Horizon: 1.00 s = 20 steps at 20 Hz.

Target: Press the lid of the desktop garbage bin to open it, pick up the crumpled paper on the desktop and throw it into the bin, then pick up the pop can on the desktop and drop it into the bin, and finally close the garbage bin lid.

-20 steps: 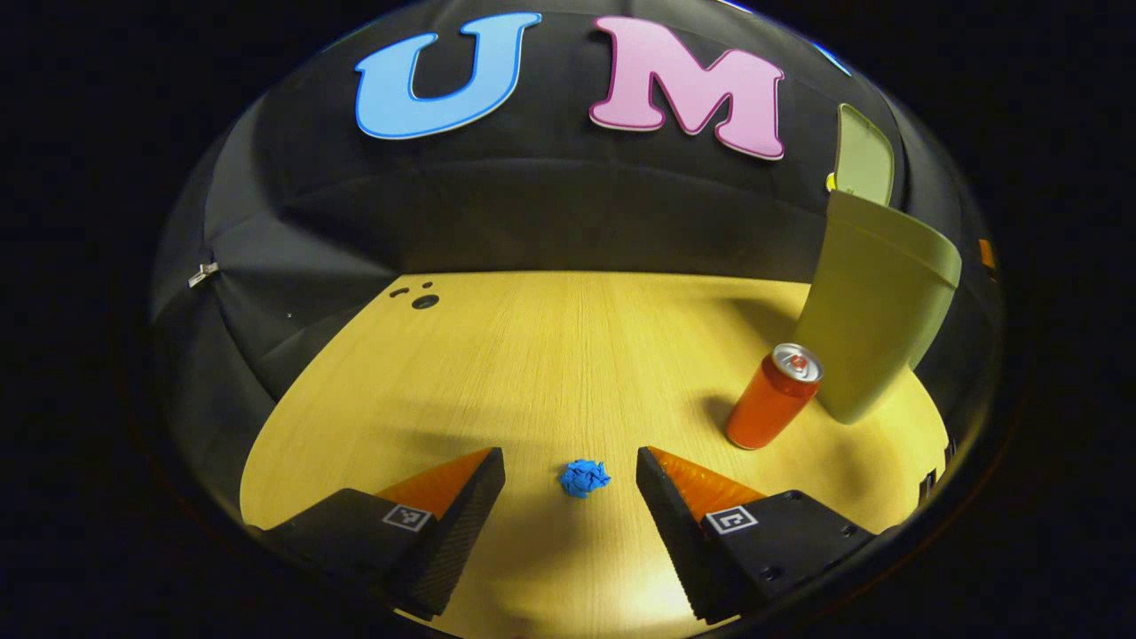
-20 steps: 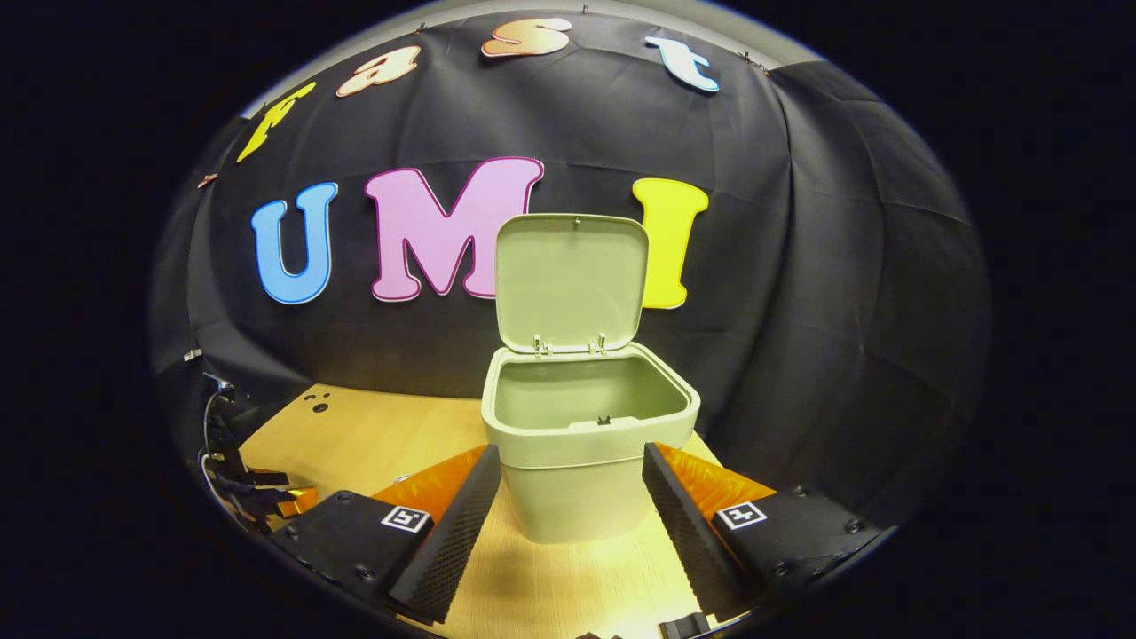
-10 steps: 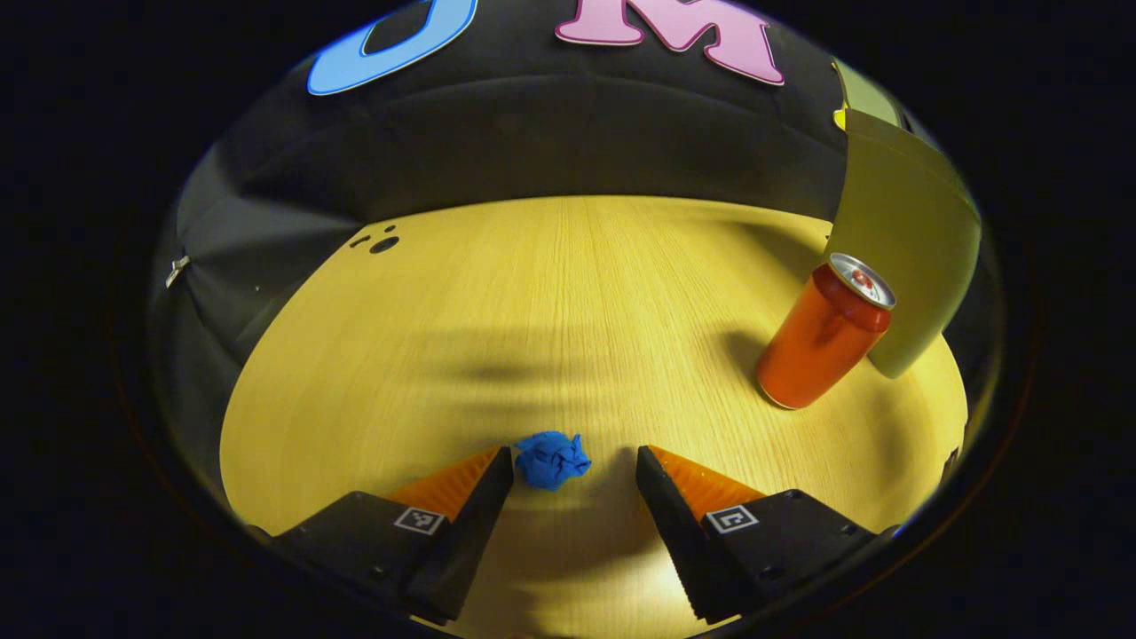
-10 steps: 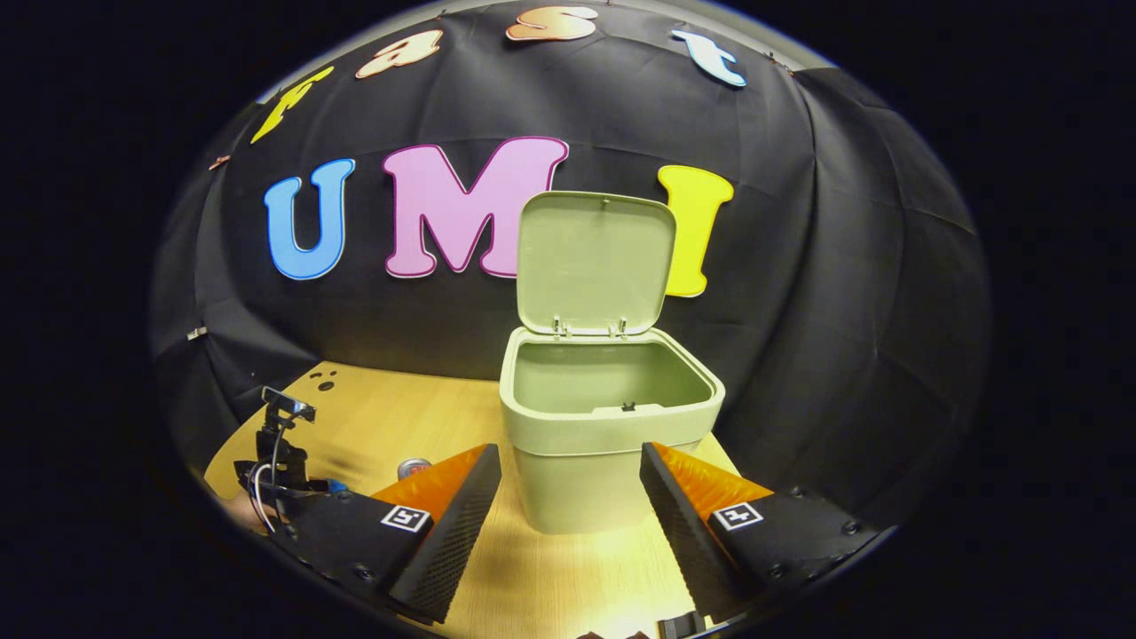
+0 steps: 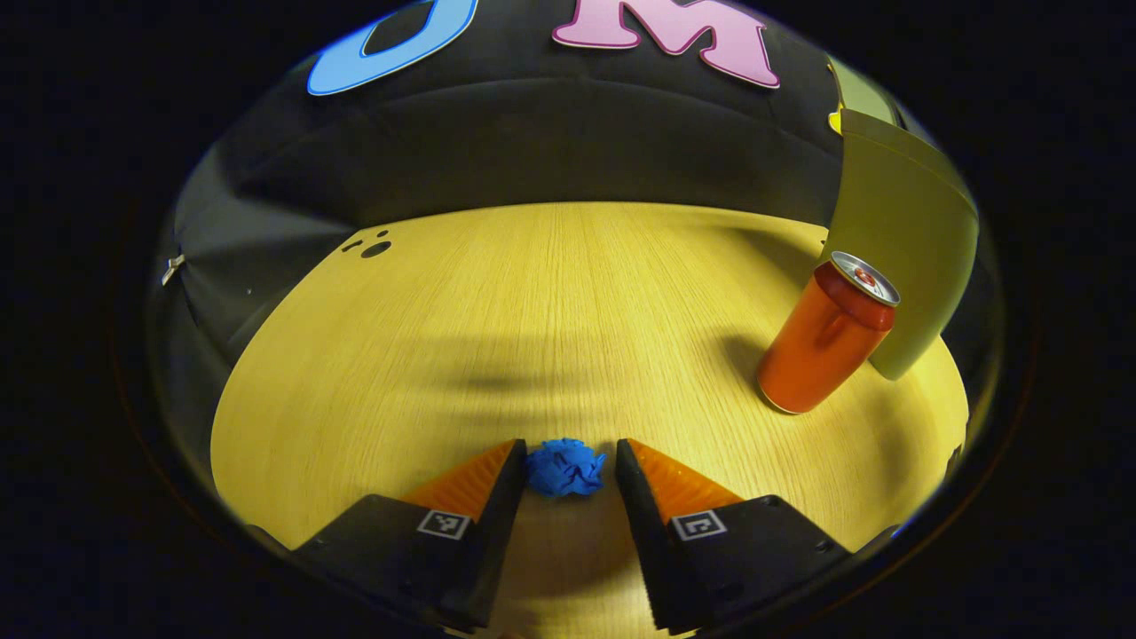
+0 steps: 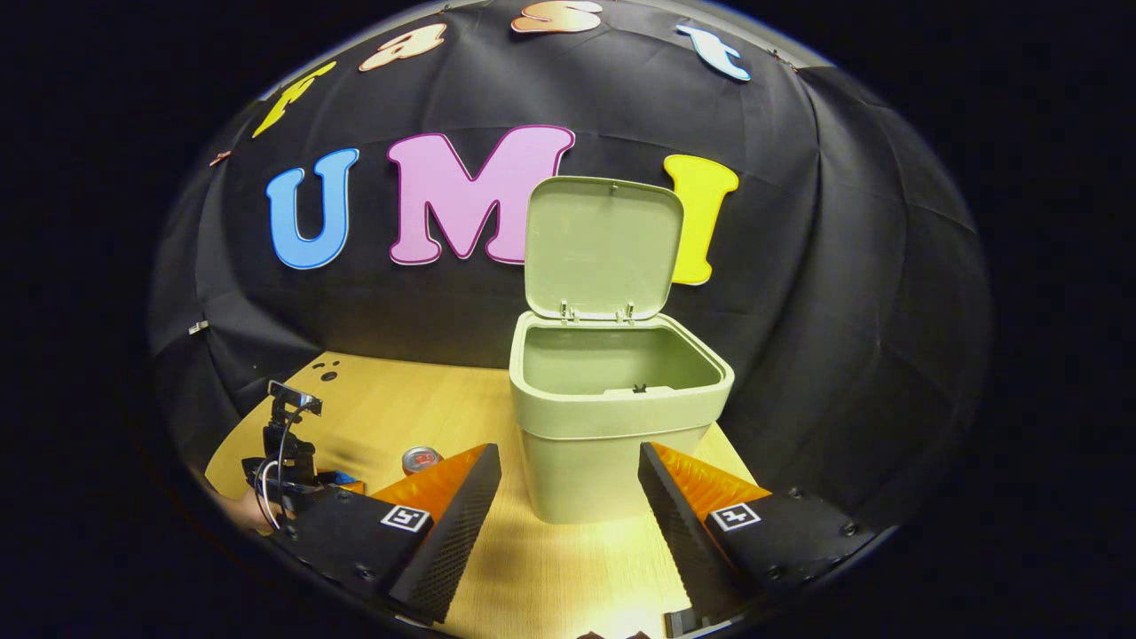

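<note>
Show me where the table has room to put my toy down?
The big bare patch of table lies between the blue crumpled paper and the black cloth wall. It is crowded on the right, where the orange can stands close by the green bin.

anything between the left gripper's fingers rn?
Yes: the crumpled blue paper sits on the table between the left gripper's fingertips, in the left gripper view. Contact isn't clear.

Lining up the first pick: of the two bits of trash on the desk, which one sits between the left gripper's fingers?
The blue crumpled paper, lying between the left gripper's fingers. The orange pop can stands upright farther off, beside the green bin.
</note>
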Tool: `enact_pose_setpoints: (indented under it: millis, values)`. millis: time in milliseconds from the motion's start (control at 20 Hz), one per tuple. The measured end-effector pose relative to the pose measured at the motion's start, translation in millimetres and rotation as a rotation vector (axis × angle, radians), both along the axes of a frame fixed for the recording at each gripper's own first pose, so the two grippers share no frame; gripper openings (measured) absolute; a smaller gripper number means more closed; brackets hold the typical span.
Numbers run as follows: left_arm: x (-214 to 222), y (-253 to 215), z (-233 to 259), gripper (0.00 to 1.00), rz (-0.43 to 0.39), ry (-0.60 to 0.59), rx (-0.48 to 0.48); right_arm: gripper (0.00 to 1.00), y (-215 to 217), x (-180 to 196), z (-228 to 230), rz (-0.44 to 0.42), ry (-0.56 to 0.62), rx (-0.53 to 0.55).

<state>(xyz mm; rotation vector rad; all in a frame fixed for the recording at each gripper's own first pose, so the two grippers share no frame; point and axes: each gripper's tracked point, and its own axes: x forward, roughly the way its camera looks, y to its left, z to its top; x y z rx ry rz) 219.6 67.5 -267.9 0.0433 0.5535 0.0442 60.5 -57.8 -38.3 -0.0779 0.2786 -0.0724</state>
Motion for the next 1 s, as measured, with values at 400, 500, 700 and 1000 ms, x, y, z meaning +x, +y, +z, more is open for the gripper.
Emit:
enact_pose_setpoints:
  millis: [400,500,700,1000]
  values:
    - [5.6,-9.7,0.5,0.42,-0.041,-0.049,0.005,0.98,11.6,-51.4,-6.0,-0.003,0.034,-0.006]
    - [4.2,-11.6,4.7,0.37,-0.027,-0.060,-0.034,0.98,15.1,-63.7,-5.9,0.003,0.043,-0.021]
    - [-3.9,-8.4,25.0,0.35,0.000,-0.102,-0.077,0.98,16.6,-80.0,2.9,0.024,0.028,-0.043]
    - [-43.8,-23.0,83.5,0.35,0.023,-0.170,-0.112,0.98,11.7,-66.7,1.6,0.099,-0.008,-0.016]
